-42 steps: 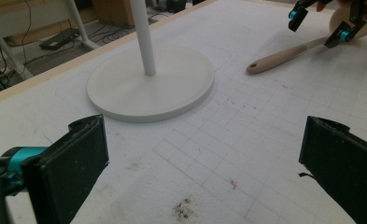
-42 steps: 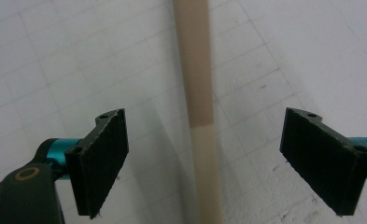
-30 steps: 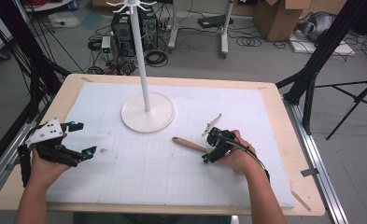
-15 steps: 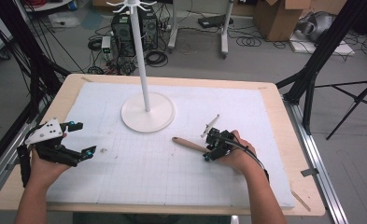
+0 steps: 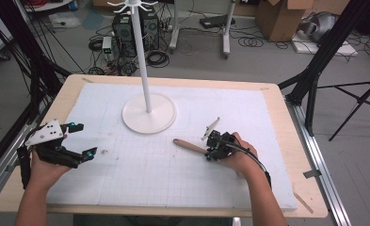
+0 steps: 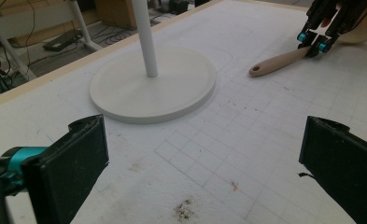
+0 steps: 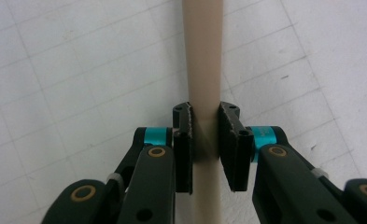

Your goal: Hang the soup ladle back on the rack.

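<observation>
Right gripper view has your right gripper (image 7: 205,140) clamped on the handle (image 7: 204,70): both pads press the pale wooden shaft from either side, the jaws having just been closing onto it. The shaft runs straight ahead of the jaws and back under them, so its long axis lies along the gripper's own line, flat on the mat (image 7: 59,70).

From the high view, the handle (image 5: 189,146) lies level on the white gridded mat (image 5: 140,179), and its free rounded end points away from your right gripper (image 5: 214,148) toward the middle of the table, a little toward the stand. Just beyond that gripper, on its far side, sits a small white piece (image 5: 212,128), too small to tell what it is.

No container shows on the table. The nearest standing thing is the stand (image 5: 148,115), a white disc base with a thin pole, ahead of the handle's free end and well apart from it.

Your left gripper (image 5: 79,141) is held over the mat's near left part with its jaws wide apart and nothing between them. In the left gripper view its jaws (image 6: 200,158) frame bare mat, with the stand (image 6: 153,88) ahead and the handle (image 6: 279,60) farther off to the right, its tip hole facing this way.
</observation>
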The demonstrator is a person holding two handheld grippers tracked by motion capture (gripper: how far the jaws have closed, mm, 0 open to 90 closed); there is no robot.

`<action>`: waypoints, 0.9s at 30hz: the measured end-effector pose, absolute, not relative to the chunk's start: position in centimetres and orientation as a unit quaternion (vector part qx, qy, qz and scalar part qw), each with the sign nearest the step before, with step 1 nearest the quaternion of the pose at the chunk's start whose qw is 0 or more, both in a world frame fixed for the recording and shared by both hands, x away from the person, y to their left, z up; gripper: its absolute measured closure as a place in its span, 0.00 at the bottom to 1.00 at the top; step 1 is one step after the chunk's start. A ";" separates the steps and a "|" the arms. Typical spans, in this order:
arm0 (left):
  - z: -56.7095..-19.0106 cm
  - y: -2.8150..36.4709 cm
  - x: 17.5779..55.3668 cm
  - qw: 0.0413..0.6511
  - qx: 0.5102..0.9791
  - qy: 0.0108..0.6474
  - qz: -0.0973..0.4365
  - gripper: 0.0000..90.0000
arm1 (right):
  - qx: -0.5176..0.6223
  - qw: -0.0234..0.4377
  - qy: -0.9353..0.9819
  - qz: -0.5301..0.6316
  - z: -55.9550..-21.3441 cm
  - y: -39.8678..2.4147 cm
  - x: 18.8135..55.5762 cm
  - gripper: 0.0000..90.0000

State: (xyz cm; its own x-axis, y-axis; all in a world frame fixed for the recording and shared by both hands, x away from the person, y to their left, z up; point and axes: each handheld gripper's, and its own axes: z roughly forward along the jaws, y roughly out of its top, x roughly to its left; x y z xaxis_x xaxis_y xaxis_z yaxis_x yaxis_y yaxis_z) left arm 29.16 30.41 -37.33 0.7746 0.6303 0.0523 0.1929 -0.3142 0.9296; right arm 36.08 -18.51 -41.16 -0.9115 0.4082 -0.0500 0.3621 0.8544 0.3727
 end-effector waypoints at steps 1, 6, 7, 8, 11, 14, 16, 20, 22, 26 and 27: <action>-37.3 30.5 29.1 0.522 0.784 0.262 0.209 0.02 | 0.200 0.066 0.961 0.179 -41.1 -18.5 36.0 0.85; -37.3 30.6 29.1 0.522 0.784 0.263 0.210 0.02 | 0.202 0.073 0.956 0.202 -41.0 -18.8 35.7 0.85; -37.3 30.6 29.1 0.522 0.784 0.263 0.210 0.02 | 0.201 0.074 0.954 0.210 -40.8 -18.9 35.6 0.85; -37.3 30.6 29.1 0.522 0.784 0.263 0.210 0.02 | 0.204 0.076 0.950 0.222 -40.5 -19.1 35.6 0.85; -37.3 30.6 29.1 0.523 0.783 0.263 0.210 0.02 | 0.208 0.076 0.941 0.258 -39.6 -19.8 35.3 0.85; -37.3 30.6 29.1 0.523 0.784 0.263 0.209 0.02 | 0.212 0.080 0.930 0.289 -38.6 -20.6 35.1 0.86; -37.3 30.6 29.1 0.522 0.784 0.263 0.209 0.02 | 0.216 0.080 0.923 0.308 -38.1 -21.2 34.9 0.86; -37.2 30.6 29.1 0.523 0.783 0.264 0.209 0.02 | 0.216 0.086 0.907 0.351 -36.7 -22.1 34.4 0.86; -37.2 30.5 29.1 0.522 0.784 0.263 0.209 0.02 | 0.213 0.088 0.899 0.373 -35.9 -22.4 34.2 0.86; -37.2 30.5 29.0 0.523 0.784 0.262 0.209 0.02 | 0.208 0.100 0.877 0.421 -34.3 -22.8 33.8 0.86; -37.2 30.5 29.0 0.523 0.784 0.262 0.209 0.02 | 0.208 0.101 0.871 0.433 -34.0 -22.9 33.7 0.86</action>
State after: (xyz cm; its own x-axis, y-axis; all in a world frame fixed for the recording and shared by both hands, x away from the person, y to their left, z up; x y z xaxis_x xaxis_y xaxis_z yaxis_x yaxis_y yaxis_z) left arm 29.03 30.50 -37.19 0.7749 0.6298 0.0535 0.1924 -0.3156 0.9292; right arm 33.69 -22.94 -34.00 -0.8930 0.4500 0.0032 0.2743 0.5387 0.7966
